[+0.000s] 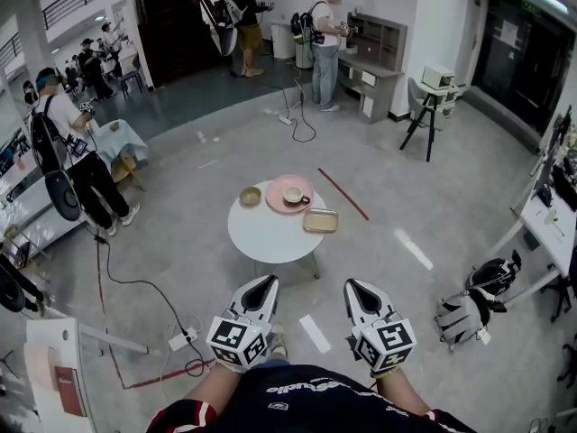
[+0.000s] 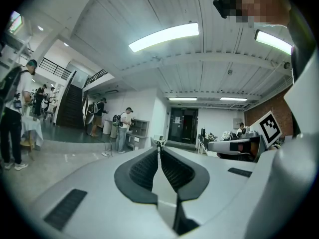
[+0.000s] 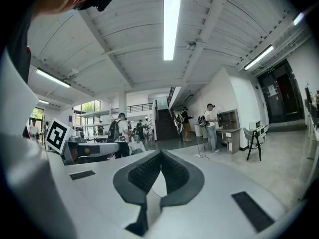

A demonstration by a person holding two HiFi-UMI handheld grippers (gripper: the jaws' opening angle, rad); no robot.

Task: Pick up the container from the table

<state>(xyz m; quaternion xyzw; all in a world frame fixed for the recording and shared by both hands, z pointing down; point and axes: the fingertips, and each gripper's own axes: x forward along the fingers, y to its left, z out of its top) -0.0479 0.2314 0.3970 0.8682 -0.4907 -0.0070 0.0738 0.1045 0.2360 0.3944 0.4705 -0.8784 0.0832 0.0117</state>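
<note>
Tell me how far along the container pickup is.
Done: nothing yet. The tan rectangular container sits on the round white table, near the pink plate with its cup. In hand: nothing; the left gripper and right gripper are both shut and empty, short of the table. Left: reach the container, open, grip it and lift.

A pale grey floor (image 1: 180, 197), crossed by a red tape line (image 1: 343, 194) and a black cable (image 1: 135, 283), runs from a round white table (image 1: 268, 237) to a dark staircase (image 1: 171, 25), a grey desk (image 1: 374, 66) by the white wall (image 1: 442, 16) and dark double doors (image 1: 523, 52), under long ceiling lights (image 3: 171, 24).
</note>
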